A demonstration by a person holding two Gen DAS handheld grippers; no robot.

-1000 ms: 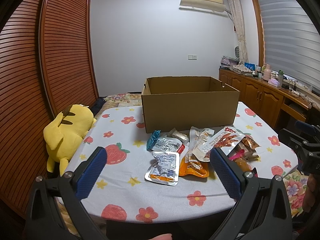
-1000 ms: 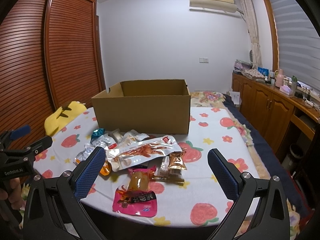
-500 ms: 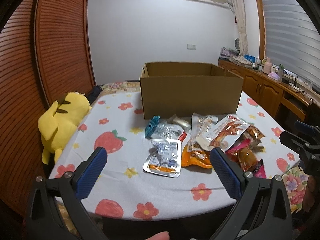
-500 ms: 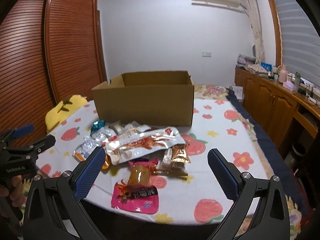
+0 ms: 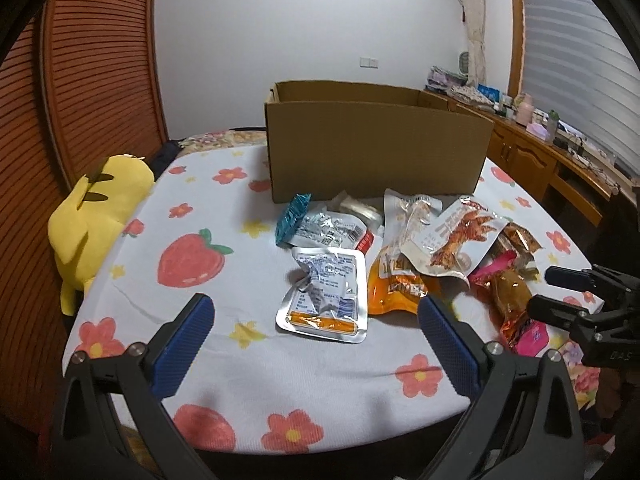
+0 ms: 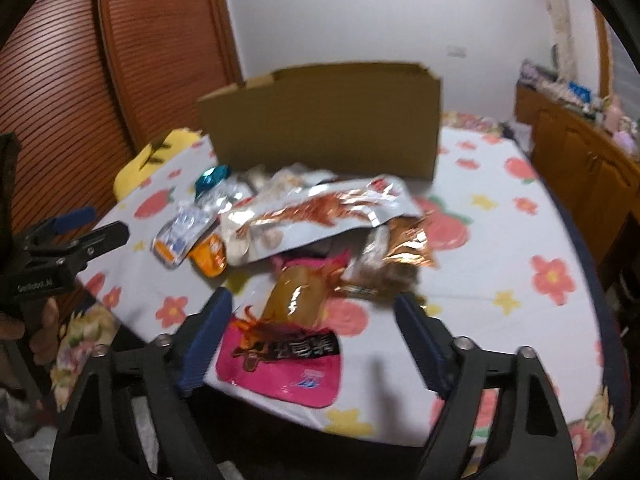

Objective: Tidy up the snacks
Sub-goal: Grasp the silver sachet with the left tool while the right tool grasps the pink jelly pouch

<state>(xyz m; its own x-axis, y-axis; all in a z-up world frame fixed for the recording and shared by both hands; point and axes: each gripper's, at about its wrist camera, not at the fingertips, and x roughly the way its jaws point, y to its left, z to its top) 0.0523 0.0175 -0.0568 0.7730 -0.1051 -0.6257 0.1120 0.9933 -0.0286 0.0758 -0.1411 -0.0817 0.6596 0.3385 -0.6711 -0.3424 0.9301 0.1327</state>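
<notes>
An open cardboard box stands at the back of the table, also in the right wrist view. Several snack packets lie in front of it: a silver pouch, an orange pouch, a long silver packet with red print, a pink packet at the table's near edge. My left gripper is open and empty, just short of the silver pouch. My right gripper is open and empty, over the pink packet; it also shows in the left wrist view.
A yellow plush toy lies at the table's left edge. The flowered tablecloth covers the table. A wooden slatted wardrobe stands left; a wooden counter with small items runs along the right wall.
Both grippers have moved forward and down toward the snack pile. The right one now hangs over the pink packet. Both stay open.
</notes>
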